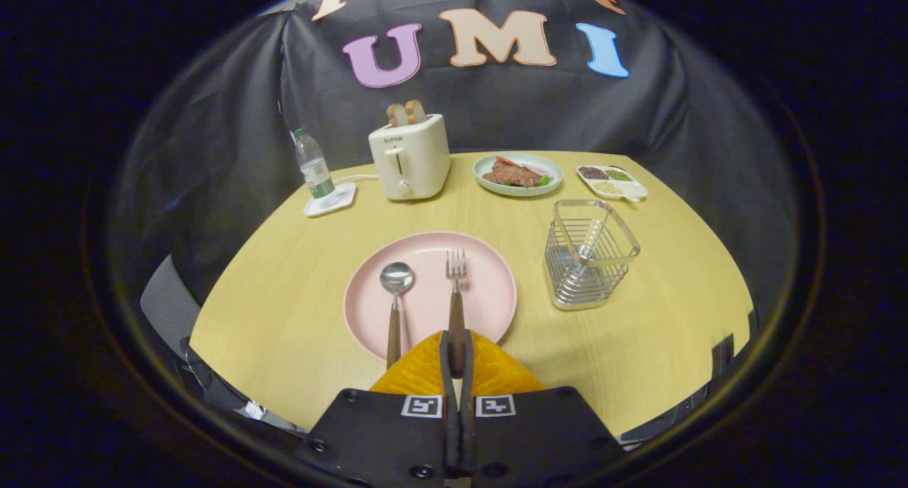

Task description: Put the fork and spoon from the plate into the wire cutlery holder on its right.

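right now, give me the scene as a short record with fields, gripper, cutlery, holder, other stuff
gripper: gripper fingers nearly closed around the fork's handle end; firm press on it cannot be confirmed
fork: fork lying on the pink plate, tines pointing away from the fingers
spoon: spoon on the same plate, left of the fork, untouched
holder: wire cutlery holder right of the plate, upright, no cutlery in it
table: wooden table
beyond the plate: toaster with bread, water bottle, food dish, divided tray
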`<state>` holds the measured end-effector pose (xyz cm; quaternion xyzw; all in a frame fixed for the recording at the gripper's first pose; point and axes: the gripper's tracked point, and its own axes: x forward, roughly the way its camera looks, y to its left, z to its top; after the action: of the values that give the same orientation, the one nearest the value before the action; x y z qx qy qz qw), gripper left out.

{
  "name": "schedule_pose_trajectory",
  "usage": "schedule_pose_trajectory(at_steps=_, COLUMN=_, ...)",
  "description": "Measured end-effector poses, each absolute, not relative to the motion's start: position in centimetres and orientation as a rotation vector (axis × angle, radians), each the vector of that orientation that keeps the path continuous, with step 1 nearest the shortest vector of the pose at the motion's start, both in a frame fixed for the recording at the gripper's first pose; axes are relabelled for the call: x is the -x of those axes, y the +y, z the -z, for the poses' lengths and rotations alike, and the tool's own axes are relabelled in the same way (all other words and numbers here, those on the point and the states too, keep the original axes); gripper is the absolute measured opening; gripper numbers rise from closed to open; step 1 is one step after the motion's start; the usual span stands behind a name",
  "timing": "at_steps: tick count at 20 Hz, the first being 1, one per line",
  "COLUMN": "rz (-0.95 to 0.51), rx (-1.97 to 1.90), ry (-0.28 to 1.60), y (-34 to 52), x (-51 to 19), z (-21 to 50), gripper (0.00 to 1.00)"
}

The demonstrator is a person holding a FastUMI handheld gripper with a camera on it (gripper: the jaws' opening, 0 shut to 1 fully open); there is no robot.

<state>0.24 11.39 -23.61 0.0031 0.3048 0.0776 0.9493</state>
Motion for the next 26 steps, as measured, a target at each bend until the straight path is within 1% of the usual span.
schedule_pose_trajectory(at_steps=8, rz=-0.12, rx=-0.016, ry=0.57, y=8.0, x=-1.6, z=17.8, gripper=0.03)
schedule_pose_trajectory(at_steps=15, rz=-0.065, rx=0.012, ry=0.623, y=1.4, x=-0.8, z=14.2, gripper=0.03)
schedule_pose_trajectory(at_steps=18, rz=-0.057, rx=0.05, ry=0.678, y=-1.0, x=-0.6, z=14.1, gripper=0.03)
schedule_pose_trajectory(at_steps=22, rz=-0.096, rx=0.042, ry=0.784, y=-1.6, x=-0.4, z=14.9, gripper=0.03)
schedule_pose_trajectory(at_steps=26, rz=-0.099, rx=-0.019, ry=0.897, y=-2.2, x=-1.4, z=15.8, gripper=0.03)
